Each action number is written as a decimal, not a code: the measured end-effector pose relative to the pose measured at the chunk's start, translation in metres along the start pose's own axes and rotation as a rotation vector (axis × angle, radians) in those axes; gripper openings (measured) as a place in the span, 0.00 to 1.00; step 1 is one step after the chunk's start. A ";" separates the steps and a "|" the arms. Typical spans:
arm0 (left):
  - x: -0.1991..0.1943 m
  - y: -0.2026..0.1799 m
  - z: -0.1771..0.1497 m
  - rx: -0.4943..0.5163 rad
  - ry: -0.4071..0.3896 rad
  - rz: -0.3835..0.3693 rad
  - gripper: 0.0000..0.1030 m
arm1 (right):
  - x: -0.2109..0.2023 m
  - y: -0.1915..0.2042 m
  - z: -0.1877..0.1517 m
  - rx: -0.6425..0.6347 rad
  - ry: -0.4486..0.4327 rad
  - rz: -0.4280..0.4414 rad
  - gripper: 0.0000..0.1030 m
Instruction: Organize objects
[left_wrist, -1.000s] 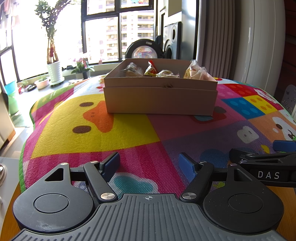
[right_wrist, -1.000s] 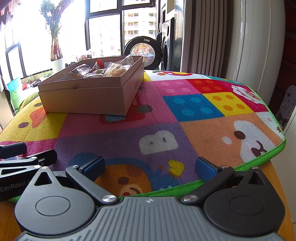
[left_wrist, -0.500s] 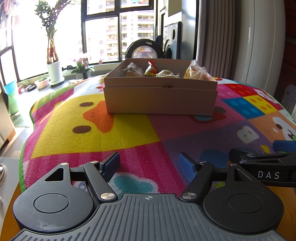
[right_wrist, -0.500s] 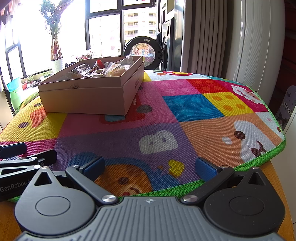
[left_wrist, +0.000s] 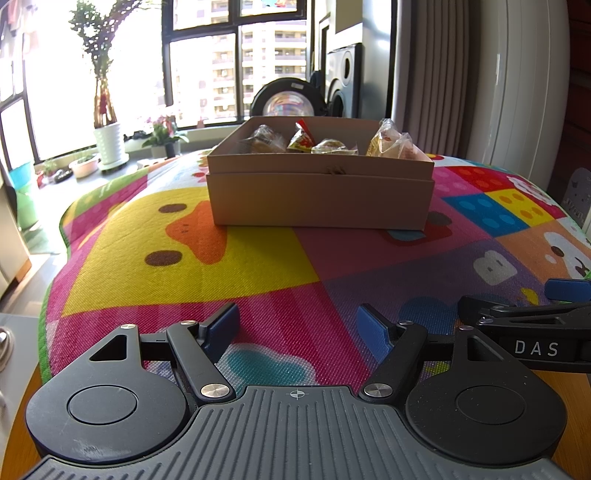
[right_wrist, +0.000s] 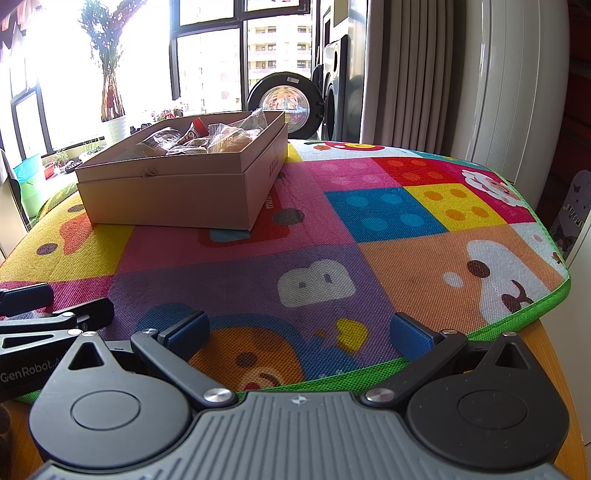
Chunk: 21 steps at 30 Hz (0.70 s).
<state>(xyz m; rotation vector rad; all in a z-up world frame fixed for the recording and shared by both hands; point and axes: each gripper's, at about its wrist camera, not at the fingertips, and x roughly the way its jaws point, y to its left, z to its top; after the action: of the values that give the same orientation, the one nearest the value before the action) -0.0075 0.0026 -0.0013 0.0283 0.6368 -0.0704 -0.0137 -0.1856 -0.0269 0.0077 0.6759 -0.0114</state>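
While resting low over the mat (left_wrist: 258, 266), left hand-held gripper (left_wrist: 297, 328) wide open, empty, right hand-held gripper (right_wrist: 301, 330) likewise.

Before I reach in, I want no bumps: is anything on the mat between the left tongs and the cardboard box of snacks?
Nothing visible. Only bare mat lies between the open left tongs and the box. The right tongs sit off to the side, also open.

Brown cardboard box (left_wrist: 319, 195) sits flat and open-topped on the far side of the colourful mat (left_wrist: 229, 266). Clear-wrapped snack packets (left_wrist: 388, 144) are piled inside.
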 end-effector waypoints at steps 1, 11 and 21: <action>0.000 0.001 0.000 0.000 0.000 0.000 0.75 | 0.000 0.000 0.000 0.000 0.000 0.000 1.00; 0.000 0.000 0.000 -0.013 0.000 0.007 0.75 | 0.000 0.000 0.000 0.000 0.000 0.000 1.00; -0.002 0.001 0.000 0.003 0.001 -0.007 0.75 | 0.000 0.000 0.000 0.000 0.000 0.000 1.00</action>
<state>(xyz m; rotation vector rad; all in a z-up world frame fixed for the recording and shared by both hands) -0.0089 0.0036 -0.0006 0.0290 0.6379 -0.0776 -0.0137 -0.1859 -0.0270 0.0078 0.6759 -0.0115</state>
